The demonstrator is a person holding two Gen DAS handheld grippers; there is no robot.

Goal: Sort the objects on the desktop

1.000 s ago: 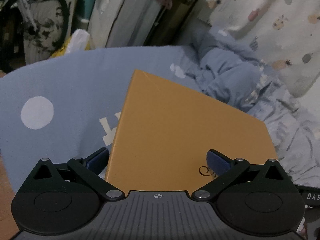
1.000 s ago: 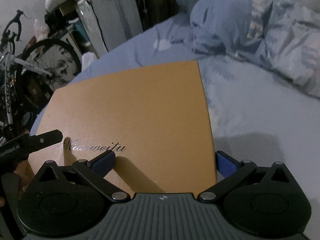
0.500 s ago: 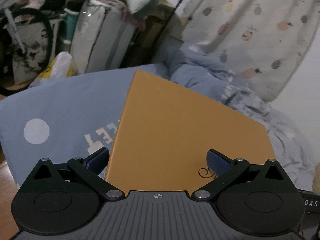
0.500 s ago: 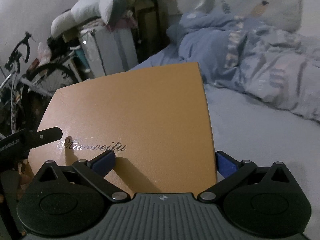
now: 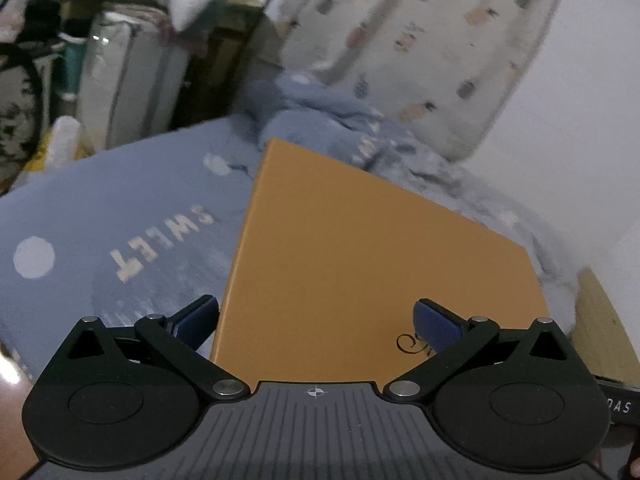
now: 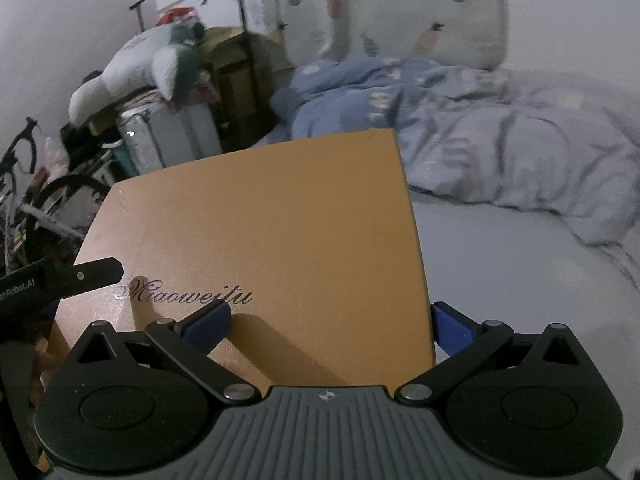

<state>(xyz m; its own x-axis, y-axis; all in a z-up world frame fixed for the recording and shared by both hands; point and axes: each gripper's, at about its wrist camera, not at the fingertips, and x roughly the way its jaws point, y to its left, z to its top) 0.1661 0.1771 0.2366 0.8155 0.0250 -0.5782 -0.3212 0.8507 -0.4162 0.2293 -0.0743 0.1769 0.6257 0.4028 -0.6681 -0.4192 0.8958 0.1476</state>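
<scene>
A flat orange box (image 5: 380,272) with script lettering (image 6: 192,298) hangs in the air above a bed, carried between both grippers. My left gripper (image 5: 316,322) holds its near left corner: one blue finger (image 5: 436,328) lies on the face, the other sits past the left edge. My right gripper (image 6: 332,320) holds the near right corner of the orange box (image 6: 272,224), one finger on the face and one past the right edge. The left gripper's black finger (image 6: 60,280) shows in the right wrist view. The box's near edge is hidden behind both gripper bodies.
Under the box lies a bed with a blue sheet (image 5: 120,208) and a crumpled blue quilt (image 6: 500,140). A wooden bed edge (image 5: 600,320) is at the right. A silver case (image 5: 120,80), a plush toy (image 6: 152,64) and a bicycle (image 6: 24,200) crowd the left.
Both grippers have risen and tilted upward with the box held fixed between them. The bed has dropped lower in both views, and more wall and curtain show.
</scene>
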